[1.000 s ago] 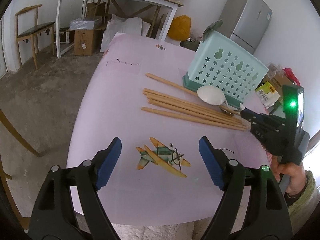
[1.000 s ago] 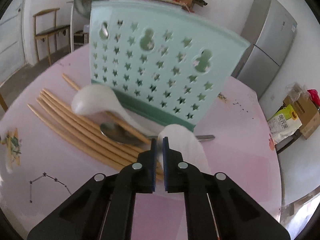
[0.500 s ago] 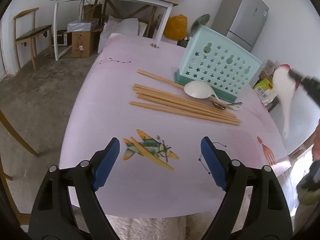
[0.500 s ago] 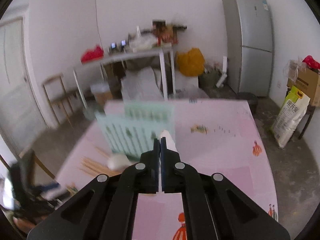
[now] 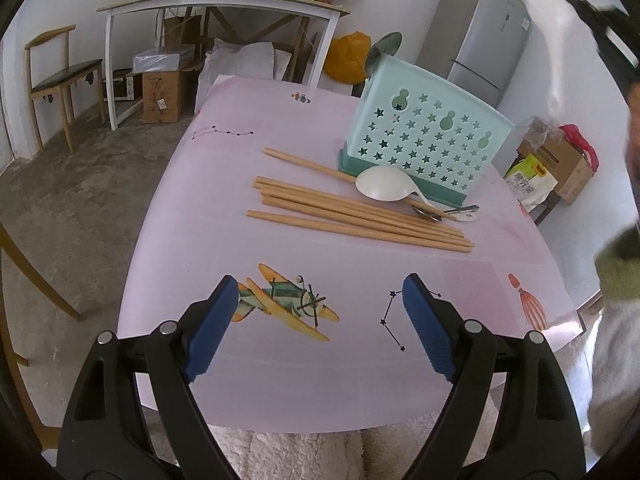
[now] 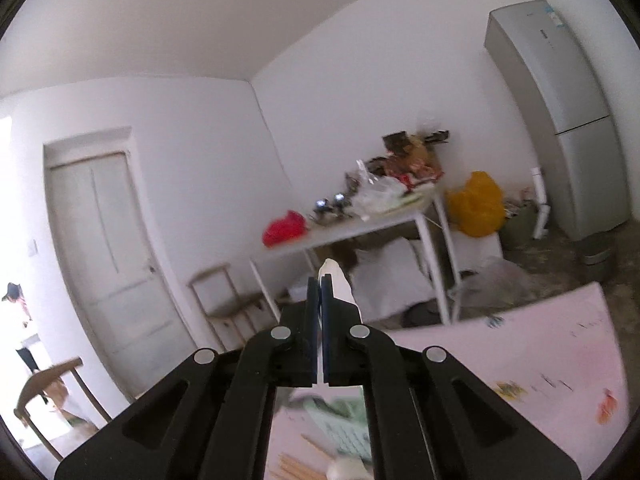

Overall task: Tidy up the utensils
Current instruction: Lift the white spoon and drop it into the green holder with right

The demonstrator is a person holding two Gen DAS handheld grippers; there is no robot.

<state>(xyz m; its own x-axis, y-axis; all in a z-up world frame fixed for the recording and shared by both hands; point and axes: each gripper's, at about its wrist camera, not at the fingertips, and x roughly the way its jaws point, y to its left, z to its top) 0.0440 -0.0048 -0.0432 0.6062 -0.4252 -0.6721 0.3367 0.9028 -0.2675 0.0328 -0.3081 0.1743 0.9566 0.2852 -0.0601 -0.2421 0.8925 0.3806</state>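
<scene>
Now, left wrist view: the left gripper (image 5: 316,320) hangs wide open and empty over the near edge of the pink worktop (image 5: 240,380), its blue pads (image 5: 210,328) either side of the printed airplane (image 5: 288,304). Up at 12 o'clock from it lie the wooden chopsticks (image 5: 352,216) in a loose bundle, and touching their far side a white ladle-style spoon (image 5: 384,185) with a metal spoon (image 5: 444,212) tucked under its handle, all just in front of the mint utensil basket (image 5: 424,148), which already has one metal spoon (image 5: 384,50) poking out at its back corner. Big change from a second ago: the second white spoon (image 5: 554,32) has left the worktop entirely and now rides high at 1 o'clock, blurred, pinched by the right gripper (image 5: 592,20) at the frame's edge. Over to the right wrist view: the right gripper is shut tight on that white spoon, its handle tip sticking out past the pads (image 6: 312,304), pointing level at the room's door (image 6: 108,248), where before it looked down at the pile. The basket sits blurred far below at 6 o'clock. So the pick looks done; I judge the drop into the basket comes next, and the tilt needs turning downward first.
</scene>
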